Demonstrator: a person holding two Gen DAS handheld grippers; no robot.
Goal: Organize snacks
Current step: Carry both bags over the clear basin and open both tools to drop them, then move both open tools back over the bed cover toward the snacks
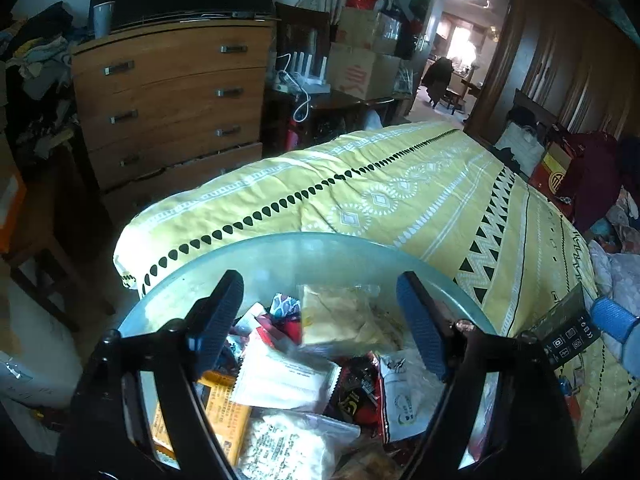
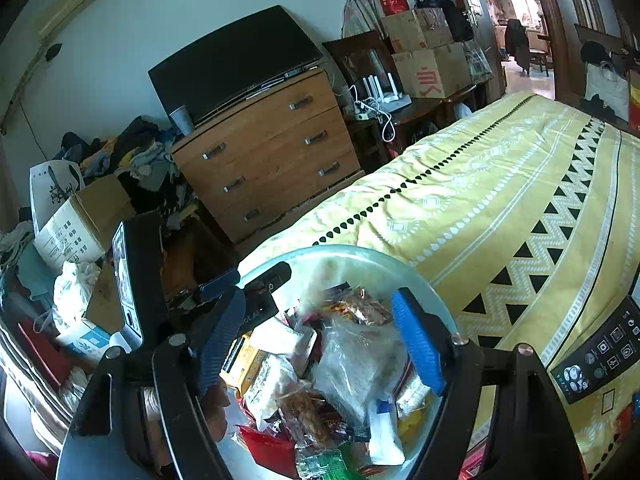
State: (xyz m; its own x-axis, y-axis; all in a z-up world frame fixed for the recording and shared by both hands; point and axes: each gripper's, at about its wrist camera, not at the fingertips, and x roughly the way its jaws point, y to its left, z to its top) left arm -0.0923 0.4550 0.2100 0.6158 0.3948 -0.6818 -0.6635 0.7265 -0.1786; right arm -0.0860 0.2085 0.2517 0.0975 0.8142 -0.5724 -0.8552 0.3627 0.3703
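Observation:
A round pale bowl (image 1: 280, 240) heaped with snack packets stands on the near end of a yellow patterned quilt (image 1: 400, 184). In it lie a yellow packet (image 1: 340, 316), a white sachet (image 1: 284, 376), a black-and-red packet (image 1: 356, 392) and an orange one (image 1: 224, 404). My left gripper (image 1: 318, 284) hangs open just above the pile, nothing between its blue pads. The right wrist view shows the same bowl (image 2: 348, 252), with a clear bag (image 2: 356, 360) on top of the heap. My right gripper (image 2: 320, 298) is open over it and holds nothing. The left gripper's fingers (image 2: 224, 284) show at the bowl's left rim.
A black packet with white icons (image 2: 600, 356) lies on the quilt right of the bowl. The quilt stretches away toward a wooden wardrobe (image 1: 560, 60). A wooden chest of drawers (image 1: 172, 96) stands left of the bed, with cardboard boxes (image 2: 80, 224) and clothes heaped on the floor.

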